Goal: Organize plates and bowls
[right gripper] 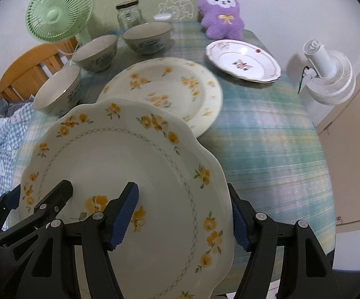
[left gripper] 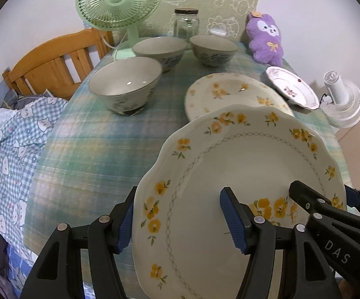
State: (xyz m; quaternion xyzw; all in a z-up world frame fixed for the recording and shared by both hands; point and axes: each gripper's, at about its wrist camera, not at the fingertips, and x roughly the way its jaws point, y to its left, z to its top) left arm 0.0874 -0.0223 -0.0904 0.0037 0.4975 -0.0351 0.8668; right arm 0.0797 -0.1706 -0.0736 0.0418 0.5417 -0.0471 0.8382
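3 plates (right gripper: 130,174), 3 bowls (left gripper: 125,84), 2 fans (left gripper: 117,2), 1 jar (left gripper: 186,23), 1 plush toy (left gripper: 265,38).

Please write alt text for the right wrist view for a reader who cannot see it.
Two grippers, the right gripper and the left gripper, clamp opposite edges of a scalloped yellow-flowered plate above a plaid-clothed table. Behind it lie a second yellow-flowered plate, a small white plate, three bowls, a jar, a green fan and a purple plush toy.

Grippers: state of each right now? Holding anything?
Left gripper: closed on the left rim of the yellow-flower scalloped plate.
Right gripper: closed on the same plate's right rim; plate is lifted off the table.
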